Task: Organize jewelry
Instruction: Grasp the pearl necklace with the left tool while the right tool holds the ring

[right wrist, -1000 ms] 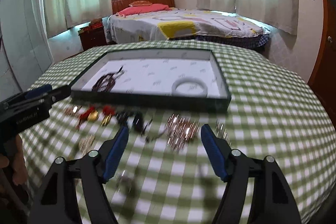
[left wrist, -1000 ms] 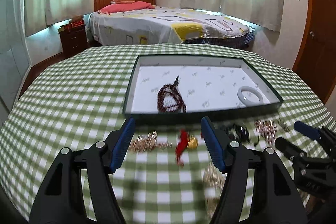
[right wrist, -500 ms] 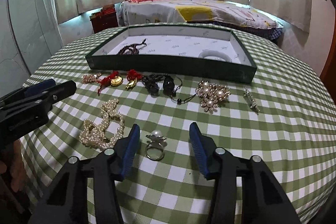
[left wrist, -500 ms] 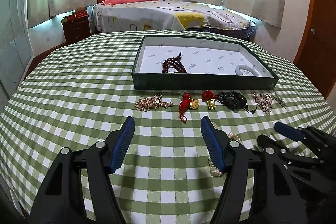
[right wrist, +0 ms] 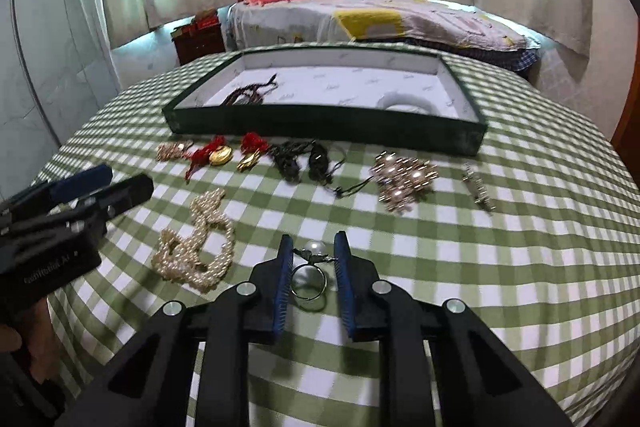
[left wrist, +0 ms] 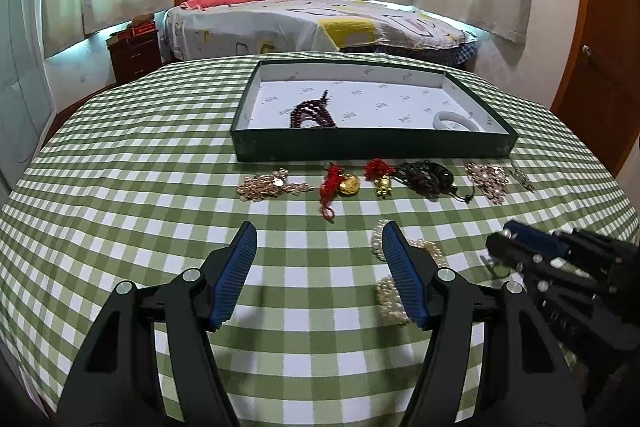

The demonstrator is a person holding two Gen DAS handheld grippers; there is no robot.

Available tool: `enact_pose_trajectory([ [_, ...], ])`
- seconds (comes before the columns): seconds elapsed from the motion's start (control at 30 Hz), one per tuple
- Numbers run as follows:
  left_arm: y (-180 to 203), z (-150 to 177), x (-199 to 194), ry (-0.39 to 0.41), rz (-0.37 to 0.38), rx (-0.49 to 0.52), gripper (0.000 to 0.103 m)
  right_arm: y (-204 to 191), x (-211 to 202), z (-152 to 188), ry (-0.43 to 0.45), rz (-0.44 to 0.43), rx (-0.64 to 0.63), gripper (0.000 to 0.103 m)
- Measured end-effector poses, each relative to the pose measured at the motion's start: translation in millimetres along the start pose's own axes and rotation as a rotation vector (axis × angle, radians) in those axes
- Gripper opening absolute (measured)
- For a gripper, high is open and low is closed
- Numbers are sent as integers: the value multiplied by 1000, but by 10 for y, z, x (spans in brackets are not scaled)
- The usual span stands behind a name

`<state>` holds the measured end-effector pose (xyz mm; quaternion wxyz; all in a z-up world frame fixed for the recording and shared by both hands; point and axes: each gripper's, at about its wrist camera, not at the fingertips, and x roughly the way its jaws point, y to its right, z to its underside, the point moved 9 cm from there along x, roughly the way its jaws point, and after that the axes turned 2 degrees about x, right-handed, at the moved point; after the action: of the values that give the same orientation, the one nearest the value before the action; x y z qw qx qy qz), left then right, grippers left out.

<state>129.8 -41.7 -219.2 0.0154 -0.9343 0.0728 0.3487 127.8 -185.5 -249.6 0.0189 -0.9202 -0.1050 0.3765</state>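
From where I stand, the left gripper (left wrist: 316, 239) hovers wide open over bare checked cloth on the desk (left wrist: 120, 187), holding nothing. Its camera shows the pearl necklace (left wrist: 404, 267) half hidden behind its right finger. The right wrist view lays the pearl necklace (right wrist: 196, 247) out whole, at nine o'clock from the right gripper (right wrist: 312, 247). That gripper is narrowed around a pearl ring (right wrist: 310, 273), which lies on the cloth; whether the pads touch it I cannot tell. At twelve o'clock sits the green tray (right wrist: 320, 127), holding dark beads (right wrist: 248, 93) and a white bangle (right wrist: 404, 103).
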Motion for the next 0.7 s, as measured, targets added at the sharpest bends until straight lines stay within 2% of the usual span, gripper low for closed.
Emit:
enact_pose_trajectory([
  [0.17, 197, 63, 9, -14, 42, 22, 63, 195, -79, -51, 25, 18, 41, 22],
  [0.3, 381, 140, 60, -36, 70, 56, 57, 356, -147, -58, 49, 42, 60, 22],
  [0.43, 501, 223, 149, -71, 95, 62, 57, 504, -170, -28, 58, 49, 98, 22],
  [0.6, 574, 264, 188, -82, 109, 78, 57, 534, -160, -26, 64, 45, 116, 22],
  [0.7, 575, 281, 210, -83, 109, 77, 49, 508, -150, -22, 63, 41, 110, 22],
])
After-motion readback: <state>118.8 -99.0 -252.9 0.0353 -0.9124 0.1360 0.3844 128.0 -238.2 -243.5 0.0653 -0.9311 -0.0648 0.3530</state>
